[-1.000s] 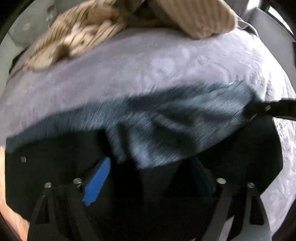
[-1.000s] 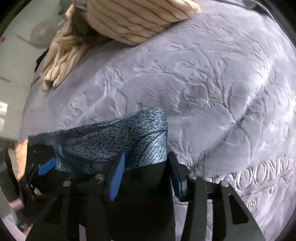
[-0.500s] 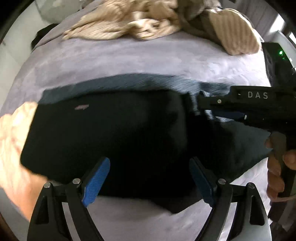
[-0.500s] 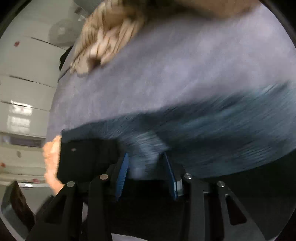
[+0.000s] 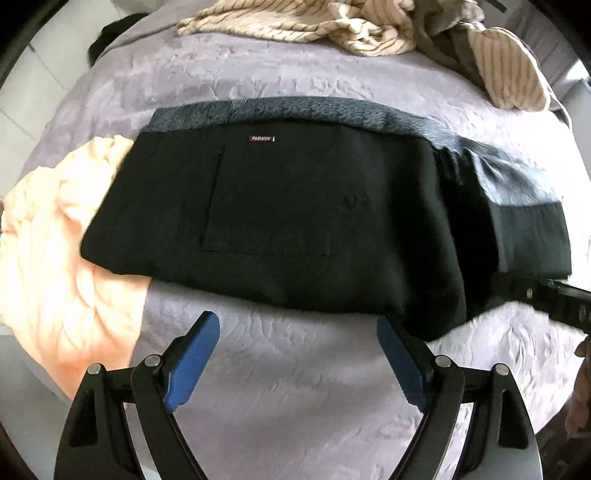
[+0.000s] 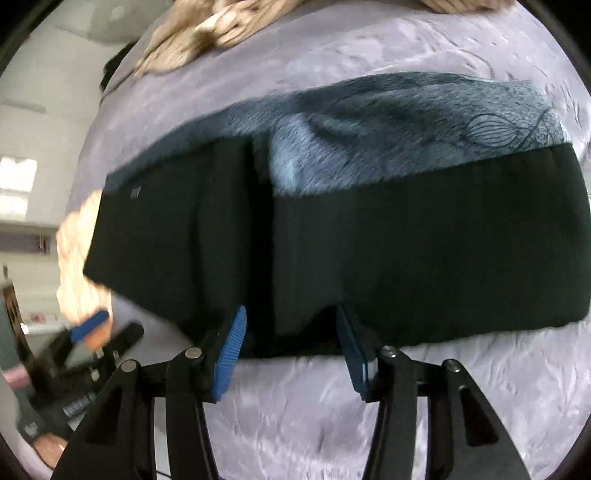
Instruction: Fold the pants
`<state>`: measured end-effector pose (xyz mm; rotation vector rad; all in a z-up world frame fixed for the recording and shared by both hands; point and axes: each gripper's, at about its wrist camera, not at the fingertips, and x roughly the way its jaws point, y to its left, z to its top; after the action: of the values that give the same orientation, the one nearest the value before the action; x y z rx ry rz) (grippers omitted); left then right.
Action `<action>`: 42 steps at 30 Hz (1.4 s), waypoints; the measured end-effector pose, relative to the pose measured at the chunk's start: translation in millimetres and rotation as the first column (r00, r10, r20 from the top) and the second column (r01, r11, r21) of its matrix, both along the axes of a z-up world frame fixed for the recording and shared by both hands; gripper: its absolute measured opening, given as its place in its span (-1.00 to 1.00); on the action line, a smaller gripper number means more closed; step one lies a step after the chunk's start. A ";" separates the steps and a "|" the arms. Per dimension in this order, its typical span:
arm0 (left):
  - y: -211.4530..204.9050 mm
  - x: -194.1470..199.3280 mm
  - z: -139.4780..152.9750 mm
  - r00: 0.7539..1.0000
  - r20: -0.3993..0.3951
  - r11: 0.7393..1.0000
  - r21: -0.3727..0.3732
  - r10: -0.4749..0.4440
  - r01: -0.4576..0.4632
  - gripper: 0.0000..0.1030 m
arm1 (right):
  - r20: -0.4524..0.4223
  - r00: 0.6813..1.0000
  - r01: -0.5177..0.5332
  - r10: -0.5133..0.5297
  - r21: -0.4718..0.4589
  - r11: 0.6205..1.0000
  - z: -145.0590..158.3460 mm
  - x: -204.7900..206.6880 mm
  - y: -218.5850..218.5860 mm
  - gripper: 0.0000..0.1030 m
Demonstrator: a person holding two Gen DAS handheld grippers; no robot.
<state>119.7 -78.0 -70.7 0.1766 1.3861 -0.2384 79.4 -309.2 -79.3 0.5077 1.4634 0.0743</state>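
1. Left view: since a second ago my left gripper [image 5: 297,350] has let go and backed off. Back then the cloth filled the gap between the fingers; now the jaws stand wide with nothing in them, hovering over bare blanket [image 5: 295,406] just short of the near hem. The pants [image 5: 295,206] lie flat across the bed as a black folded slab, fleecy blue lining showing along the far edge, left end resting on a peach cloth [image 5: 55,258]. A striped throw [image 5: 314,22] is heaped well behind.

2. Right view: the right gripper [image 6: 290,343] was clamped on the fabric half a second ago; now the jaws are parted, tips right at the near edge of the pants [image 6: 406,251]. Whether they touch cloth, I can't tell, but nothing is pinched.

3. Handling guess: thick, soft, fleece-lined, so floppy but with some bulk, and it'll sag if lifted from one point. I'd pinch all the layers at the two right-end corners and swing that end over to the left.
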 end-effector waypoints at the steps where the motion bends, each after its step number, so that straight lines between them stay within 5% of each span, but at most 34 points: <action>1: -1.0 -2.8 4.0 1.000 0.004 1.000 -0.001 -0.013 0.013 0.71 | 0.007 0.999 -0.047 0.047 -0.005 0.999 6.9 -3.0 8.4 0.10; 4: -2.4 -11.5 12.8 0.999 -0.004 0.999 -0.014 -0.047 0.047 0.71 | 0.010 0.987 -0.156 0.157 -0.077 0.985 31.0 -15.6 29.6 0.43; 9: -6.3 -28.8 33.0 0.996 0.023 0.996 -0.017 -0.092 0.092 0.72 | 0.045 0.984 -0.161 0.171 -0.164 0.973 67.7 -38.7 28.3 0.55; 11: -5.6 -32.3 41.0 0.996 0.026 0.996 -0.049 -0.080 0.081 1.00 | 0.071 0.984 -0.143 0.161 -0.210 0.967 82.9 -43.5 22.7 0.59; 14: -6.2 -32.2 51.3 0.998 0.038 0.994 -0.092 -0.057 0.061 1.00 | 0.097 0.986 -0.104 0.133 -0.253 0.962 95.4 -44.7 14.3 0.61; 21: -11.1 -33.1 56.5 0.998 0.048 0.999 -0.026 -0.041 0.042 1.00 | 0.047 0.997 -0.052 0.064 -0.228 0.972 87.4 -45.9 1.9 0.63; 42: -1.0 -34.6 54.5 0.999 0.038 1.000 -0.009 -0.001 0.001 1.00 | 0.003 0.999 -0.034 0.035 -0.226 0.974 79.2 -48.6 -1.4 0.64</action>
<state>85.1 -79.0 -16.2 0.1735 1.3471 -0.2407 30.8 -310.6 -0.1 0.2965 1.4528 -0.0627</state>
